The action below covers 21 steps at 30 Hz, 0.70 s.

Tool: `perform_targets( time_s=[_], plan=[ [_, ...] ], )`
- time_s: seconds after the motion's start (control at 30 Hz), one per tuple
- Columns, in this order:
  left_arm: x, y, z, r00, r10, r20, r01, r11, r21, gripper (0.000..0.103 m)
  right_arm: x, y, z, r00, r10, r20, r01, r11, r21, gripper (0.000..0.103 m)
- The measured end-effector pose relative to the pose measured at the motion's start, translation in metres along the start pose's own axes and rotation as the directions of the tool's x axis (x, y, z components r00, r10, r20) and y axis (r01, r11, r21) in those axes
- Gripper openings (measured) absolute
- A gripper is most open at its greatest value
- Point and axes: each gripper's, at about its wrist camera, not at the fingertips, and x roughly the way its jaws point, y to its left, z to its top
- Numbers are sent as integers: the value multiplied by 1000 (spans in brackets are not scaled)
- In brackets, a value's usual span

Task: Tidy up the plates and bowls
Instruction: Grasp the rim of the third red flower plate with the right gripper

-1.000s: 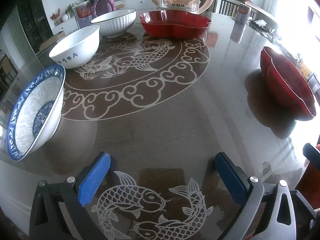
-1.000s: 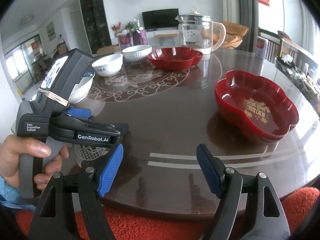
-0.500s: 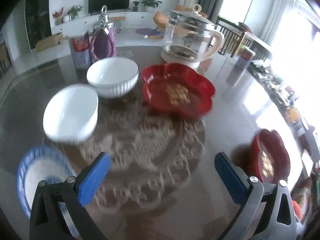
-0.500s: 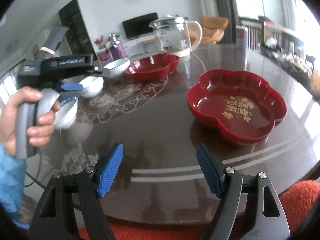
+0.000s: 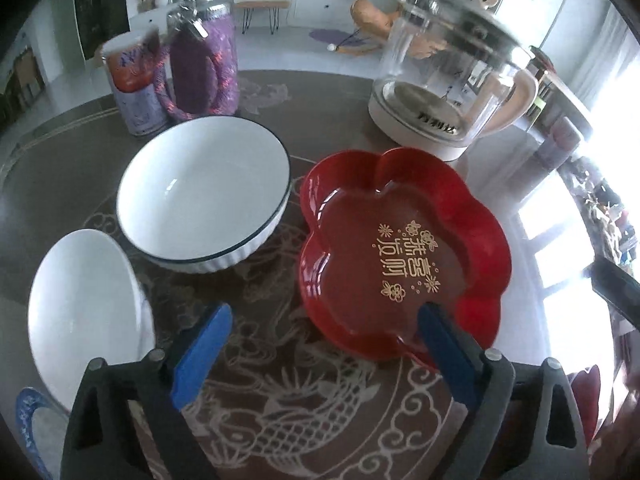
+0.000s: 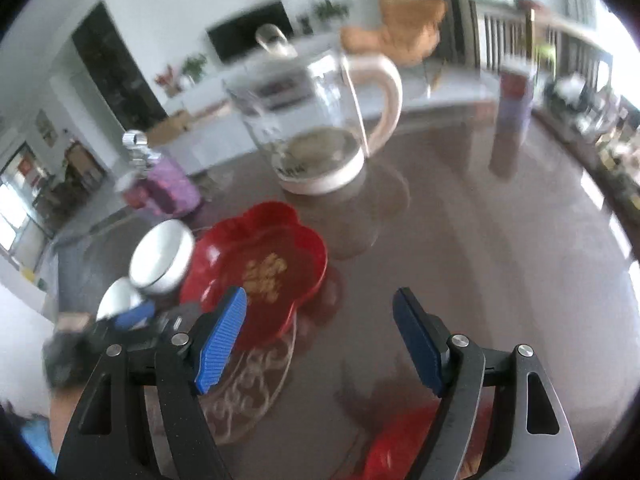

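A red flower-shaped plate [image 5: 404, 252] with gold writing lies on the dark patterned table [image 5: 344, 408]. My left gripper [image 5: 324, 344] is open and empty just above its near rim. A ribbed white bowl [image 5: 204, 194] with a dark rim stands left of the plate, and a plain white bowl [image 5: 86, 312] nearer left. A blue-patterned bowl [image 5: 32, 436] shows at the bottom left. My right gripper [image 6: 320, 340] is open and empty, above the table right of the same red plate [image 6: 260, 268]. A second red plate [image 6: 404, 444] lies under it, mostly hidden.
A glass kettle [image 5: 448, 76] on a white base stands behind the red plate. A purple jar [image 5: 204, 52] and a printed can [image 5: 134, 84] stand behind the ribbed bowl. Another can [image 6: 514, 96] stands far right.
Both grippers have moved forward over the table toward the far red plate. The nearer red plate has slipped under the right gripper. Both stay open.
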Motion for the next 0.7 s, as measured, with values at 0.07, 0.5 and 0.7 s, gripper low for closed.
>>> perform_targets(
  time_s=[0.07,0.5,0.7],
  plan=[
    [7,-1,1,1000,3,-12,-3,1000,0,90,31,-3,10,998,6,-62,-4,1000,28,79],
    [38,3,8,998,-34,-61,33,999,-13,36,101,14,21,984,-71,-164,67,997,-32,9],
    [-4,-8,-10,994,-107,-18,107,994,25,33,48,7,4,995,-19,-99,18,1000,-15,9]
  ],
)
